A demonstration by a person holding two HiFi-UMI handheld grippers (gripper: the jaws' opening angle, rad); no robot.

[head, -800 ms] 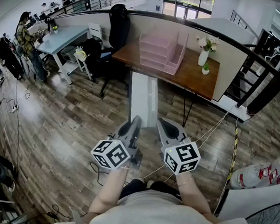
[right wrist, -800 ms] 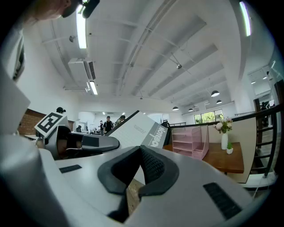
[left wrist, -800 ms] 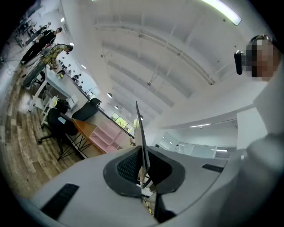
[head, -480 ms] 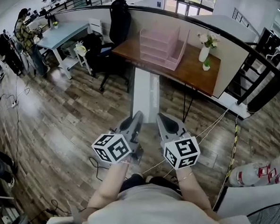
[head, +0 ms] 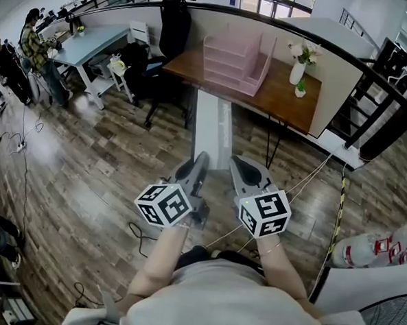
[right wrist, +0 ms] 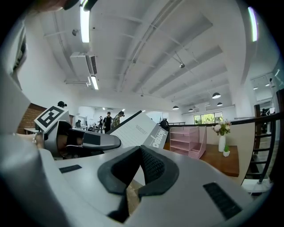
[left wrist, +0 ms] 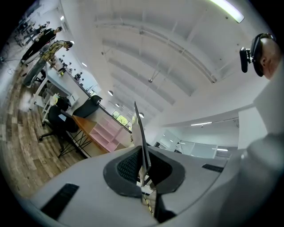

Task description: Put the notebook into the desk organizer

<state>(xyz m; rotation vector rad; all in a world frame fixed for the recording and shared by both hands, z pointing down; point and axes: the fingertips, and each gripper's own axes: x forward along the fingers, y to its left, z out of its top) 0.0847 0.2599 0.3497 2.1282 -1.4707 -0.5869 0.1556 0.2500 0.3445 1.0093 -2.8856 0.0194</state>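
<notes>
Early in the task, by the look of it. Stands on the wood floor well apart from the wooden tabletop (head: 279, 101), where the pink desk organizer (head: 233, 64) sits toward the left end, shelves empty as far as can be made out. Holds the notebook (head: 213, 124) out in front, on edge and pointing toward the desk, nowhere near the organizer. Leaves, as a judgement, the whole approach, the lining-up with a shelf or slot and the release to be done. Carries both forearms low and close to the body, side by side, tools aimed forward and tilted somewhat upward. Pinches the notebook's near end in the left gripper (head: 198, 163), fingers clamped on the thin book, seen edge-on in the left gripper view. Shows the right gripper (head: 239, 166) just beside it, fingers pressed together on nothing that can be seen, with the notebook passing to its left.
</notes>
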